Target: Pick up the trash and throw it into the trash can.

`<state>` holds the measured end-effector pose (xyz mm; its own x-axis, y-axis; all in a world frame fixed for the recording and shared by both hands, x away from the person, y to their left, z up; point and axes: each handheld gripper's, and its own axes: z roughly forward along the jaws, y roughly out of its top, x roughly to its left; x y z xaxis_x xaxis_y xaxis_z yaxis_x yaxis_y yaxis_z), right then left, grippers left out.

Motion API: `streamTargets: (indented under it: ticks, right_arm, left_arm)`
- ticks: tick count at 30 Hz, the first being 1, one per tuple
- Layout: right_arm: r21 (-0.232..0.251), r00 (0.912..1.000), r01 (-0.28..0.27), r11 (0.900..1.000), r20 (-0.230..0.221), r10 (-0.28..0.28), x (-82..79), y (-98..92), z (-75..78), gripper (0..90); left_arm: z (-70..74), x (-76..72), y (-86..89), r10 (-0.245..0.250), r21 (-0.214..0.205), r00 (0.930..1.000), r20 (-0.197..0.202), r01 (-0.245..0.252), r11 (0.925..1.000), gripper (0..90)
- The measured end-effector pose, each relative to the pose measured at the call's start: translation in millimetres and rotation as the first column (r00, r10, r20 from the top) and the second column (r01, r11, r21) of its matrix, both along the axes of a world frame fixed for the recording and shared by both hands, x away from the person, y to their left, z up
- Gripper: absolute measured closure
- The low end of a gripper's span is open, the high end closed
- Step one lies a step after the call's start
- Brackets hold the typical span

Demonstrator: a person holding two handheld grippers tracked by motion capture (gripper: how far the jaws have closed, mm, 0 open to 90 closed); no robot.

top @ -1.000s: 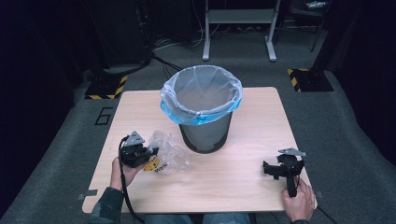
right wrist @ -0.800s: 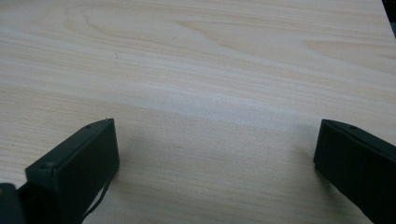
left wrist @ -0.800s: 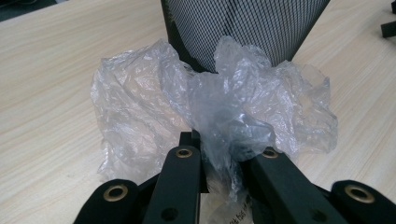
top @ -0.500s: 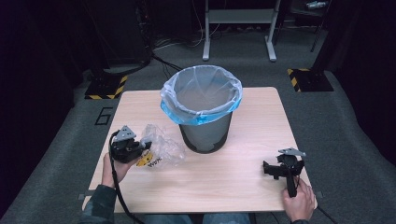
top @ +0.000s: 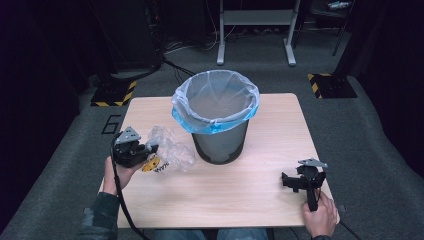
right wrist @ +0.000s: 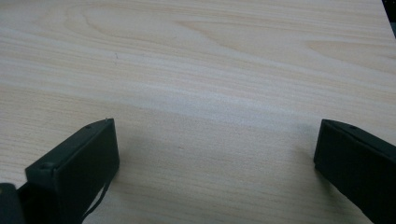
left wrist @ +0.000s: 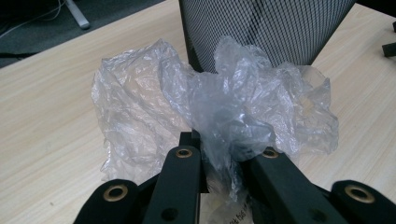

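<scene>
Beside the mesh bin (top: 220,142), on the left part of the surface (top: 225,195), your left claw (left wrist: 223,156) is clenched on a fold of the crumpled clear plastic bag (left wrist: 210,112), which lies against the wood just next to the bin's wall. This looks like the pick-up step, with the grip made and the lift not yet begun. Your next move likely calls for raising the bag clear above the blue-lined rim (top: 215,102) and carrying it over the opening before letting go. Your right claw (right wrist: 215,149) hovers released over bare wood near the right edge, well apart from the bag.
</scene>
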<state>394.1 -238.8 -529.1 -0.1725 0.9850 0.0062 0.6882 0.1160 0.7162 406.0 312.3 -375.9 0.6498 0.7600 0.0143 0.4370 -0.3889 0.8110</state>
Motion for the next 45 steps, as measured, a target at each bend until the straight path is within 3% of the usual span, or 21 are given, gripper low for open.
streamTargets:
  ticks: [15,23,36,45]
  right_arm:
    - [0.0,1.0,0.0,1.0,0.0,0.0,0.0,0.0,0.0,0.0]
    - [0.0,1.0,0.0,1.0,0.0,0.0,0.0,0.0,0.0,0.0]
    - [0.0,1.0,0.0,1.0,0.0,0.0,0.0,0.0,0.0,0.0]
    - [0.0,1.0,0.0,1.0,0.0,0.0,0.0,0.0,0.0,0.0]
  left_arm:
    - [33.2,8.9,0.2,-0.013,0.014,0.9995,0.029,0.012,0.9998,85.0]
    - [58.2,14.1,-6.3,-0.037,0.026,0.9979,0.052,0.036,0.999,85.0]
    - [71.6,20.0,-10.4,-0.047,0.029,0.9975,0.052,0.046,0.9985,85.0]
    - [91.9,23.5,-12.1,-0.069,0.033,0.9958,0.06,0.067,0.9972,85.0]
